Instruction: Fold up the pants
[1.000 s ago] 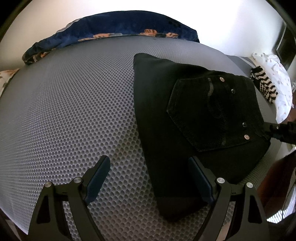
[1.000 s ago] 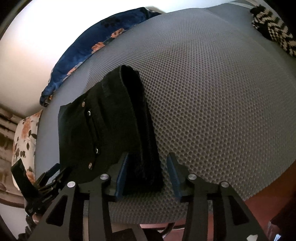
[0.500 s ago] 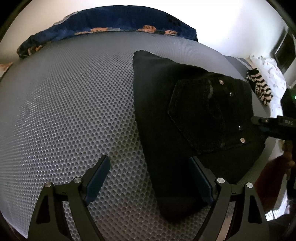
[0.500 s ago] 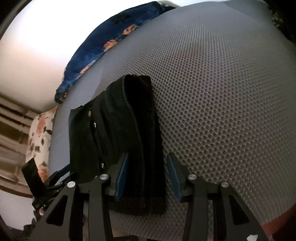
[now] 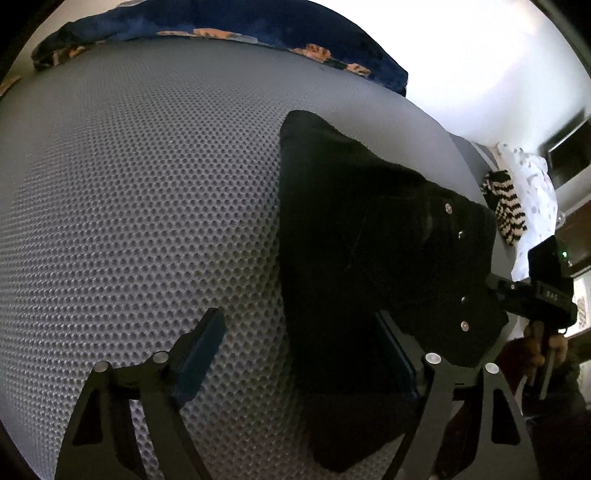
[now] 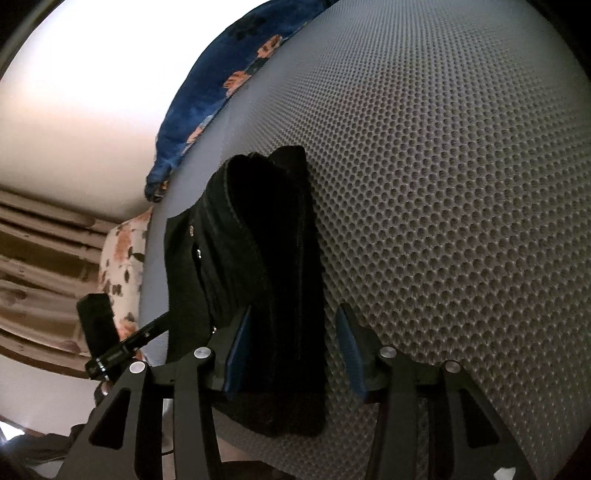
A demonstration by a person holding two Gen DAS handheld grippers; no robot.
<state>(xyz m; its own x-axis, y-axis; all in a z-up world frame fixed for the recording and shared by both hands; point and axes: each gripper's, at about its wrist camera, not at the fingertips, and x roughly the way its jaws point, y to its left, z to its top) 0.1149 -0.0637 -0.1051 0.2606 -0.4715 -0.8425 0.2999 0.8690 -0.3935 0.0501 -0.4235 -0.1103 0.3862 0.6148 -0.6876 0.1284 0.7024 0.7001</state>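
The black pants (image 5: 369, 258) lie folded into a compact stack on the grey mesh bed (image 5: 129, 203), back pocket with metal rivets facing up. My left gripper (image 5: 303, 354) is open, its fingers on either side of the stack's near edge, the right finger over the fabric. In the right wrist view the pants (image 6: 258, 258) run lengthwise away from me. My right gripper (image 6: 291, 354) is open, its fingers straddling the near end of the folded stack without pinching it. The right gripper also shows in the left wrist view (image 5: 535, 295) at the far side of the pants.
A dark blue floral blanket (image 5: 221, 26) lies along the far edge of the bed. A black-and-white striped cloth (image 5: 504, 206) and a white spotted pillow (image 5: 535, 192) sit at the right. A floral pillow (image 6: 122, 258) lies by the bed's side.
Both grippers have moved closer over the pants and tilted; the right gripper's fingers now reach further along the stack. The pants stay folded in place.
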